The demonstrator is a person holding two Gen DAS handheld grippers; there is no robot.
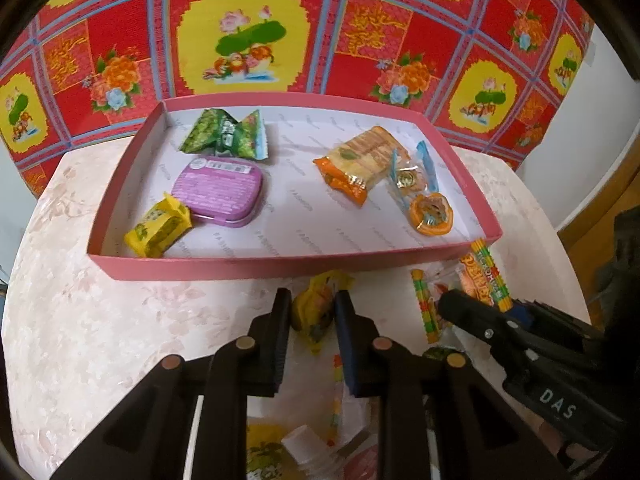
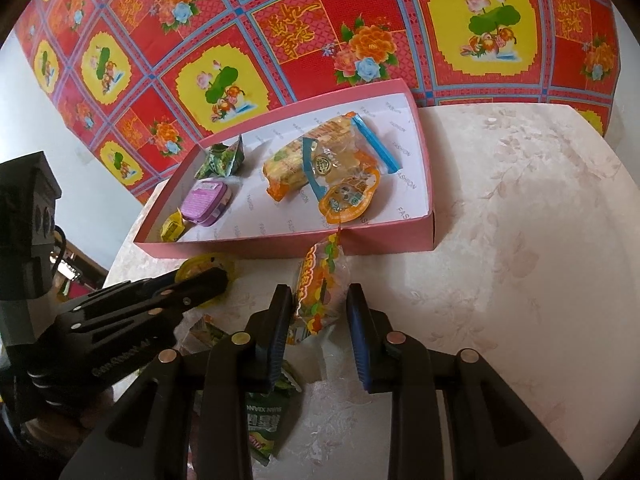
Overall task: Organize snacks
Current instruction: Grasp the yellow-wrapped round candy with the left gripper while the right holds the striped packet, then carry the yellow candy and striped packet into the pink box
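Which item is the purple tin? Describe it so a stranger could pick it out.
Find the pink tray on the pale table. In its left half, the purple tin lies flat between a green packet and a yellow candy. It is the only rigid, unwrapped item.

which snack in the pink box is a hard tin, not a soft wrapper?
The purple tin, left half of the pink box, between the green packet and the yellow packet. The rest are crinkly wrappers.
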